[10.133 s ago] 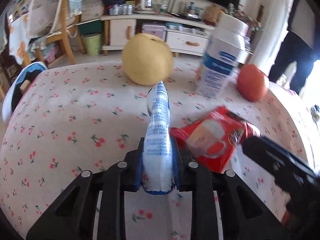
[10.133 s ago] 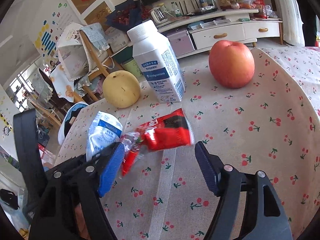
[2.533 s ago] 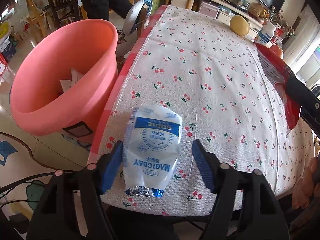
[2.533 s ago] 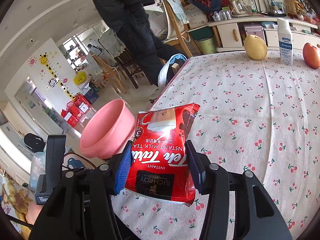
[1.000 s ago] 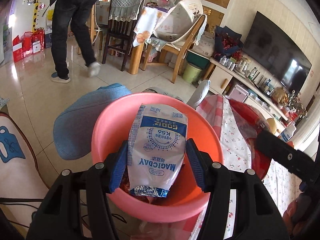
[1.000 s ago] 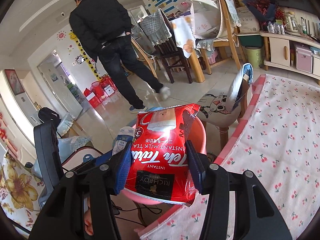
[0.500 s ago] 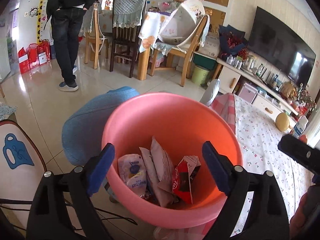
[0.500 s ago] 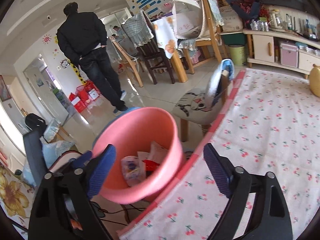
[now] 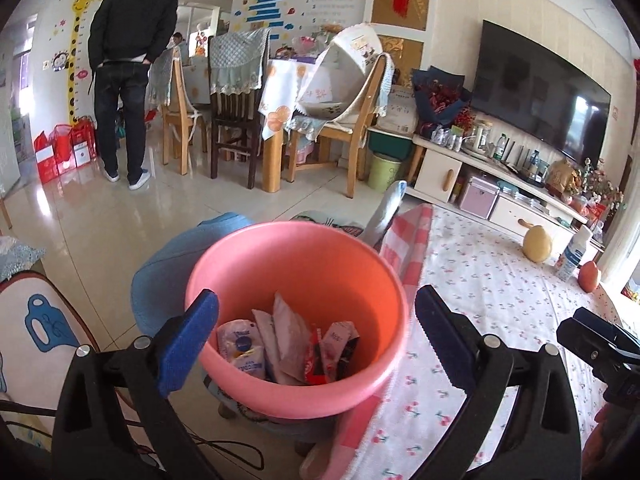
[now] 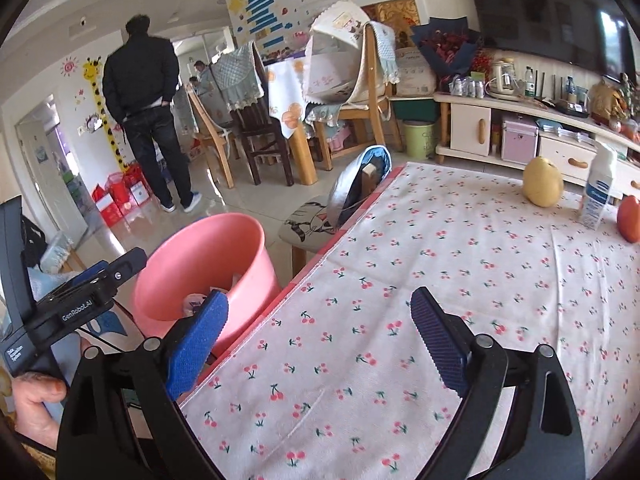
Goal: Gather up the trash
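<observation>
Trash (image 9: pixel 280 344): several crumpled wrappers lay at the bottom of the pink bucket (image 9: pixel 256 264), among them a white pouch with blue print and a red-and-black packet; the print was too small to read.
Pink bucket: it stood on a low stool beside the table's edge; in the right wrist view its near wall hid nearly all of the contents, and only a scrap of pale wrapper showed over the rim.
Left gripper (image 9: pixel 316 332): it hovered over the bucket's mouth, jaws still spreading wide, nothing between the blue pads (image 9: pixel 188 340).
Right gripper (image 10: pixel 318 332): it sat over the table (image 10: pixel 440 280) edge with jaws wide apart and empty, the left pad (image 10: pixel 196 344) covering part of the bucket's side.
Table: a cherry-print cloth covered it; the near edge was cut off by the gripper frames.
Far end of table: a yellow pear (image 10: pixel 543 186), a white bottle (image 10: pixel 598 192) and a red apple (image 10: pixel 629 218) stood close together; the apple was cut off at the frame's border.
Hands: only fingers (image 10: pixel 36 400) under the left gripper's handle showed, at the lower left of the right wrist view.
Person (image 9: pixel 128 60): stood well apart on the tiled floor, back turned, near the dining chairs.
Stool under bucket: mostly hidden.
</observation>
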A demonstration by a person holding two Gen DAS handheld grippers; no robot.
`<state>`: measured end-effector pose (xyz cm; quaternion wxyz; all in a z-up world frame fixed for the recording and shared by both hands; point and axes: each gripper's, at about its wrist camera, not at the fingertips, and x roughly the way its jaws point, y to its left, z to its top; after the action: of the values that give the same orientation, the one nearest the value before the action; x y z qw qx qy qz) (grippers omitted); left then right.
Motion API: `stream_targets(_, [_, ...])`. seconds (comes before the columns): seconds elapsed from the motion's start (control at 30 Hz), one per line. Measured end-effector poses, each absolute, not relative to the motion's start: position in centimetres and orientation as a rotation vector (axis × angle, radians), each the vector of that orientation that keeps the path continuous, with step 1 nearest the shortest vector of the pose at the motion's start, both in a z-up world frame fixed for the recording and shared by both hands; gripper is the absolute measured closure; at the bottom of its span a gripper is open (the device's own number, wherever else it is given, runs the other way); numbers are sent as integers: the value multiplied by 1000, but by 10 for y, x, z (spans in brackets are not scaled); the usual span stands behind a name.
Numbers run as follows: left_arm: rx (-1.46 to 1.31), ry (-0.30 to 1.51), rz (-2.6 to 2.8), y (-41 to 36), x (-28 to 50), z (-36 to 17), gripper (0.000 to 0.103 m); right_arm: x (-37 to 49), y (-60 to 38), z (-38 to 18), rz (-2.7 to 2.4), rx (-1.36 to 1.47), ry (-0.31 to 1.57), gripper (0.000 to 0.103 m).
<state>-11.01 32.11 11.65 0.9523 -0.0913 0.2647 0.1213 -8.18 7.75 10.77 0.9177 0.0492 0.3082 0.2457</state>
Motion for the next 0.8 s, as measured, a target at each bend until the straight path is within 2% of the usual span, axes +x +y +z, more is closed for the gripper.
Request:
stream_targets(0.27, [-86, 477, 167, 256, -127, 150, 4, -116, 28, 126, 403, 100, 570, 10])
stream_targets(0.8, [49, 343, 2, 139, -195, 205, 4, -230, -45, 181, 167, -5, 266, 9])
